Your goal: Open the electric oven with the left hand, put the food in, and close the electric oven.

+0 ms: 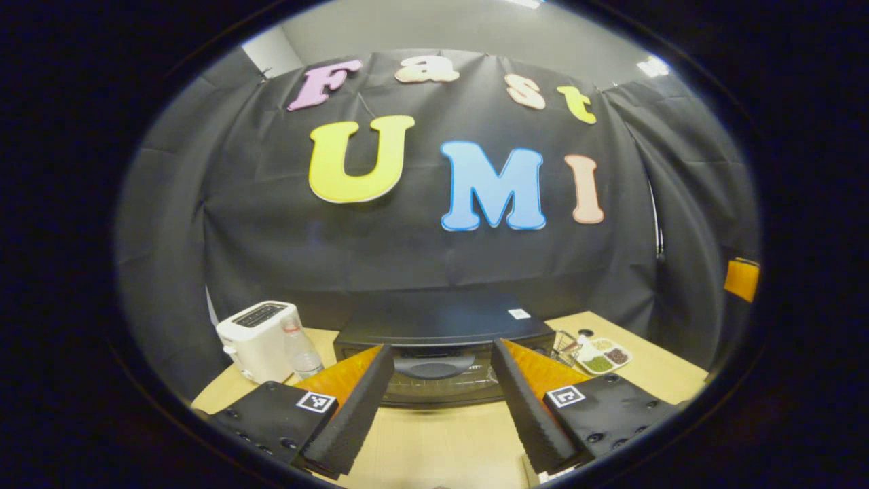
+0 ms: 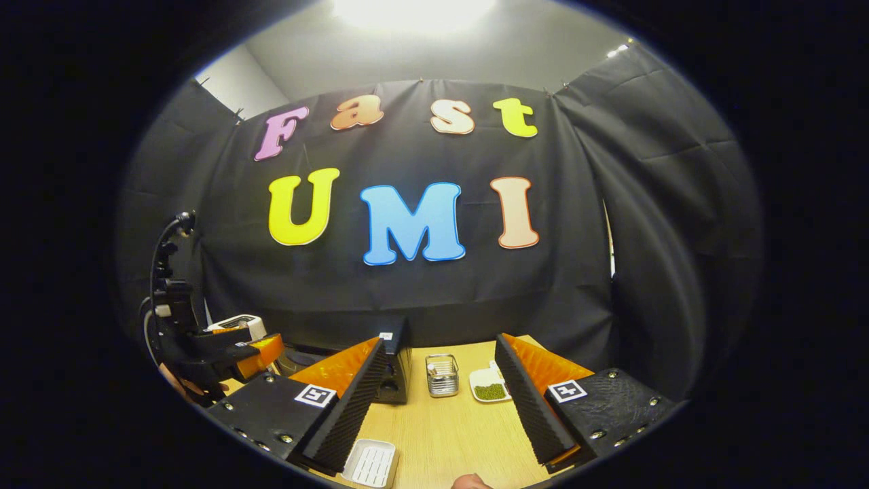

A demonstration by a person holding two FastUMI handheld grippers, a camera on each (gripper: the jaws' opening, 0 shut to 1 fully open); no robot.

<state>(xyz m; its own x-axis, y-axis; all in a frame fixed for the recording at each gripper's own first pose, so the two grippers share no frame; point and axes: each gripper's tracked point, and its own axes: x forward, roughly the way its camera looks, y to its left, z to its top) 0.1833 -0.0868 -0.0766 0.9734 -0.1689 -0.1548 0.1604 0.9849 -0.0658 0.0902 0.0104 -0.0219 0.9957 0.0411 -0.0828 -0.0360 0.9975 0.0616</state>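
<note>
The black electric oven (image 1: 441,333) stands on the wooden table straight ahead, its door shut and its curved handle (image 1: 434,370) between my fingers' far ends. My left gripper (image 1: 441,435) is open and a short way in front of the door, holding nothing. A white divided plate of food (image 1: 601,356) with green and dark portions lies to the right of the oven. In the right gripper view my right gripper (image 2: 441,435) is open above the table, with the plate (image 2: 490,388) and the oven's side (image 2: 399,367) beyond it.
A white toaster (image 1: 258,339) and a clear bottle (image 1: 300,350) stand left of the oven. A small wire basket (image 2: 441,375) sits between oven and plate. A white ribbed tray (image 2: 370,463) lies near the front edge. The left gripper (image 2: 248,356), held by a hand (image 2: 182,387), appears at far left.
</note>
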